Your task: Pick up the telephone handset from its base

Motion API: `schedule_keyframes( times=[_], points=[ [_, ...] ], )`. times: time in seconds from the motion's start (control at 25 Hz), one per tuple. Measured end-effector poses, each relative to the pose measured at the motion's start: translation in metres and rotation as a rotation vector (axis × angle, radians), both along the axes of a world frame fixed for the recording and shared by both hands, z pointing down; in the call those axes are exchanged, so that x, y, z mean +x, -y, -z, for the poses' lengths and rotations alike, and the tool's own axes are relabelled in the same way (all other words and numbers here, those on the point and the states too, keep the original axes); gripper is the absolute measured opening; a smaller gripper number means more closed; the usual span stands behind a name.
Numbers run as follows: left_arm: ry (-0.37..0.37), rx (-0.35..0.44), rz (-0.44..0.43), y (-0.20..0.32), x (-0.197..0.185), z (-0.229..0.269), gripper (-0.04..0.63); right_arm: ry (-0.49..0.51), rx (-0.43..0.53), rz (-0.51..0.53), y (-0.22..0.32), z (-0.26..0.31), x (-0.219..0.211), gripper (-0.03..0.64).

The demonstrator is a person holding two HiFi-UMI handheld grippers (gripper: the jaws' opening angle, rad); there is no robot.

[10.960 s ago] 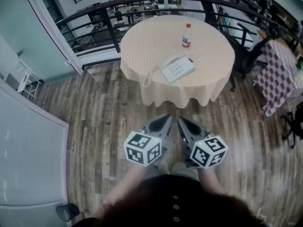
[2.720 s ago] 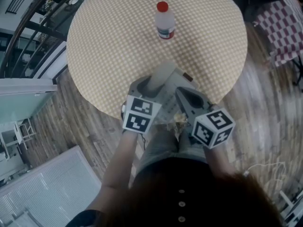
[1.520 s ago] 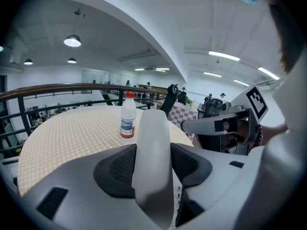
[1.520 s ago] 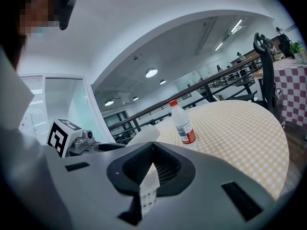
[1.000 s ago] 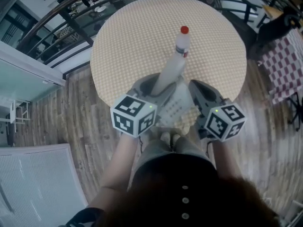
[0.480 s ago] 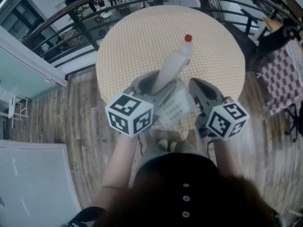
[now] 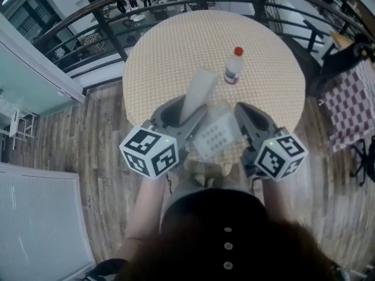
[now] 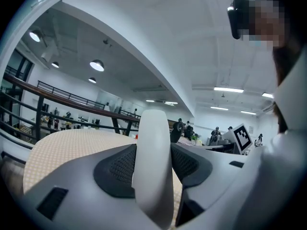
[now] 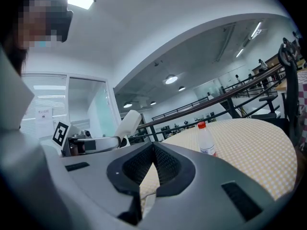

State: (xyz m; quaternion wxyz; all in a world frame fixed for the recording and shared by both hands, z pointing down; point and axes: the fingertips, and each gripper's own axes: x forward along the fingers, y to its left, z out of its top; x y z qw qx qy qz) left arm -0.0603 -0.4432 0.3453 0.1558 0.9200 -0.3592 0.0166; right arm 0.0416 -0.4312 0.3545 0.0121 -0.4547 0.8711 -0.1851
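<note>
The white telephone handset (image 7: 196,91) is clamped between the jaws of my left gripper (image 7: 186,111) and juts up and forward, raised off the base. In the left gripper view the handset (image 8: 153,176) fills the gap, both pads pressed against its sides. The white base with its keypad (image 7: 215,136) lies on the near edge of the round table (image 7: 170,51), between the two grippers. My right gripper (image 7: 246,115) hovers at the base's right side; in the right gripper view its jaws (image 9: 152,150) meet at the tips with nothing in them, and the handset (image 9: 127,123) shows to the left.
A clear bottle with a red cap (image 7: 233,67) stands on the checked tablecloth beyond the base, and also shows as the bottle (image 9: 206,139) in the right gripper view. A dark railing (image 7: 105,22) curves behind the table. A checked-cloth table (image 7: 351,98) stands at the right. The floor is wood planks.
The left gripper has risen with the handset, which now stands to the left of the bottle instead of in front of it. The right gripper rose a little beside the base.
</note>
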Motion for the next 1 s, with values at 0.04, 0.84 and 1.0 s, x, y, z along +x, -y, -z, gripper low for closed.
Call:
schedule_keyframes(
  times=[0.04,0.84,1.0],
  points=[
    [-0.005,-0.004,0.008,-0.001,-0.004,-0.002,0.225,-0.007,0.008,-0.001,-0.001,0.003,0.000,0.011],
    [-0.199,0.030,-0.026,-0.035,-0.018,-0.011,0.225,0.054,-0.048,0.005,-0.015,-0.020,0.002,0.011],
    [-0.198,0.005,-0.021,-0.040,-0.019,-0.020,0.225,0.045,-0.059,0.049,-0.019,-0.023,-0.016,0.011]
  ],
)
